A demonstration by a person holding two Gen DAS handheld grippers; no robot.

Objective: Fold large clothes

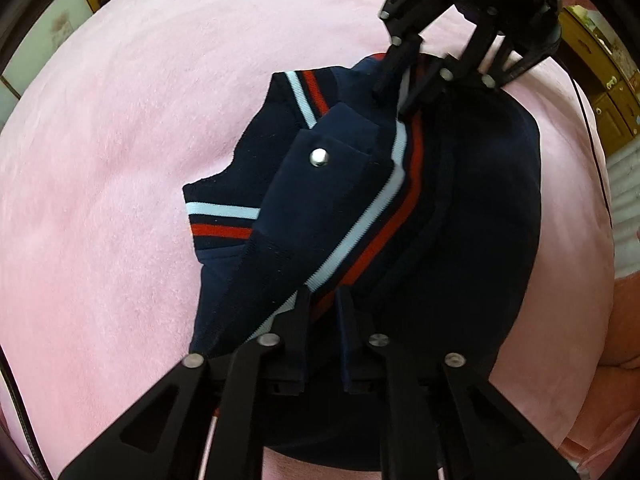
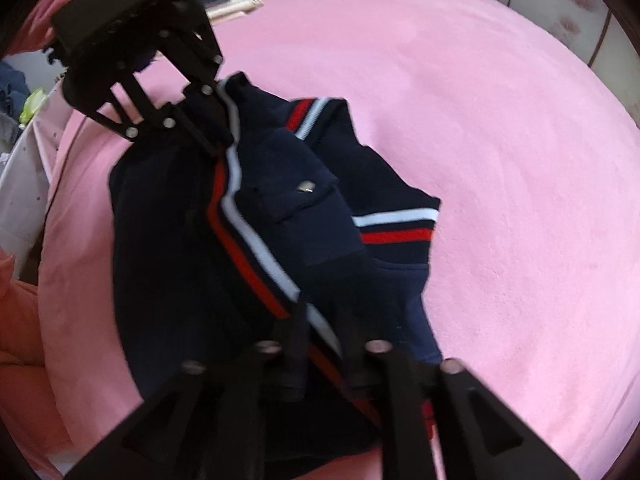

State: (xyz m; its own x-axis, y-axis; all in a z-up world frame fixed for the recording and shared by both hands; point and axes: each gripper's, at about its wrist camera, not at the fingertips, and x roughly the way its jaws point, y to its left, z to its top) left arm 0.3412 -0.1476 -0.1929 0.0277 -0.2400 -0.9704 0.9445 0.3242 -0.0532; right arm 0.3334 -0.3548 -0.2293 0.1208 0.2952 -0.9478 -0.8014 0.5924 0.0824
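A navy garment with pale blue and red stripes lies bunched on a pink bed cover. A pocket flap with a silver snap faces up. My left gripper is at the near end of the striped band, shut on it, and the stripes run out between its fingers. At the far end my right gripper pinches the same band, which peaks up into its fingers. In the right wrist view, the right gripper holds the stripes of the garment, and the left gripper grips the far end.
The pink cover spreads wide beyond the garment. Wooden cabinets stand past the bed's edge. Papers and small items lie at the far side. An orange-pink blanket lies bunched beside the bed.
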